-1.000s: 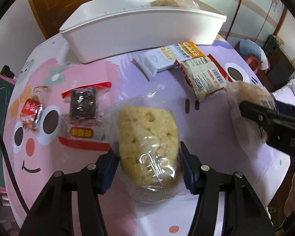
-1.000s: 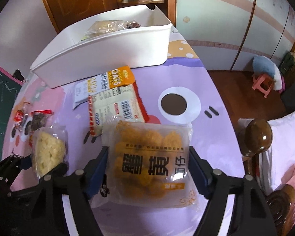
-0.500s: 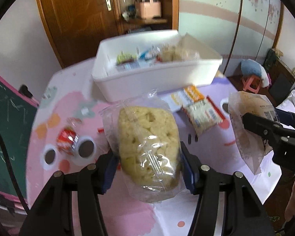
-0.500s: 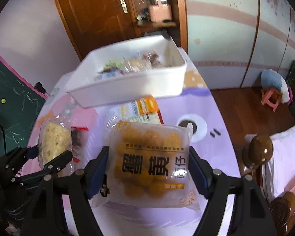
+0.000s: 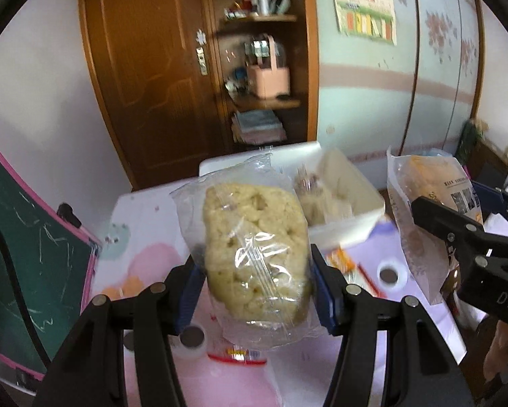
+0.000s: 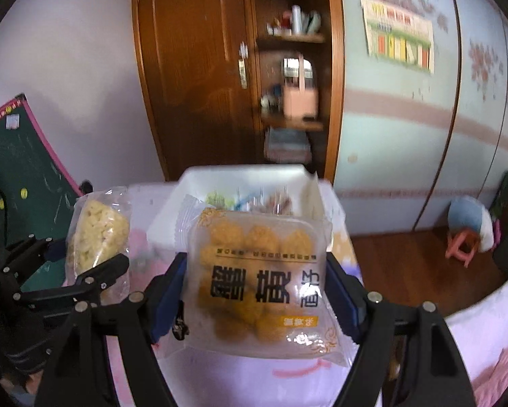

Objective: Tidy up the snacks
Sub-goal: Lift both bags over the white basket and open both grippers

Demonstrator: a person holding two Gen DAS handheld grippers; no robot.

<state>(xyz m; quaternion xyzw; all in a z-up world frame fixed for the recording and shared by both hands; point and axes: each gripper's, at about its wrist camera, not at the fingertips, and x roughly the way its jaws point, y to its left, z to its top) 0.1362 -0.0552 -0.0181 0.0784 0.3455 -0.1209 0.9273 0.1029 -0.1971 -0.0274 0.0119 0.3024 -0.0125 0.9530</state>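
Observation:
My left gripper [image 5: 255, 293] is shut on a clear bag of pale puffed rice cake [image 5: 254, 247], held up above the table; the same bag [image 6: 96, 240] shows at the left of the right wrist view. My right gripper [image 6: 257, 296] is shut on a clear pack of golden fried snacks [image 6: 259, 281] with black lettering, also lifted; that pack [image 5: 430, 203] hangs at the right of the left wrist view. Behind both packs stands the white bin [image 6: 240, 178], with several snacks inside it.
The round table [image 5: 145, 203] has a pink and purple cartoon cloth, with loose snack packets [image 5: 338, 259] still lying on it. A green chalkboard [image 5: 23, 254] leans at the left. A wooden door and shelf [image 6: 288, 101] stand behind; a small stool [image 6: 464, 240] is on the floor at right.
Both grippers have risen with their packs and tilted up. The table and bin have dropped lower in both views, and the door and shelf now fill the upper part.

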